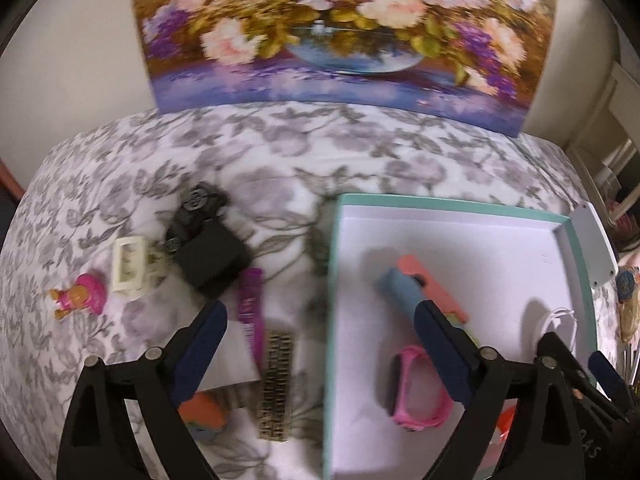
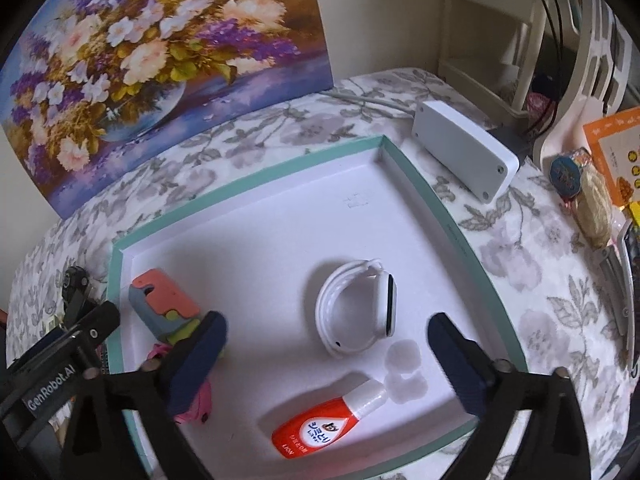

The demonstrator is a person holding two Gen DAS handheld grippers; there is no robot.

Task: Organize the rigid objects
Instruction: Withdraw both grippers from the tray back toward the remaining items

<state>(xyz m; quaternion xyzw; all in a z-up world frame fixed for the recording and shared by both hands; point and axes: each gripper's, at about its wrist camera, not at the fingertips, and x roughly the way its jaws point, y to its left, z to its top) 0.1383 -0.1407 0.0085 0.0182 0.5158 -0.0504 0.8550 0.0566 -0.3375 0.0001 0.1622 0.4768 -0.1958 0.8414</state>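
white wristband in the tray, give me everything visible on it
The white wristband is a smooth, plastic-looking strap closed into a loop, with a flat oval module on its right side whose dark face shows edge-on. It stands on its side on the floor of the teal-rimmed tray, near the middle, free of both grippers. No other item touches it.

A home: floral tablecloth point(image 1: 280, 140), flower painting point(image 1: 340, 32) against the wall

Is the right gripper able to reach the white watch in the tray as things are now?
Probably yes. The right gripper is open and hangs over the tray, with the white watch lying between its fingers' line of approach. Nothing covers the watch; the red bottle lies nearer but apart from it.
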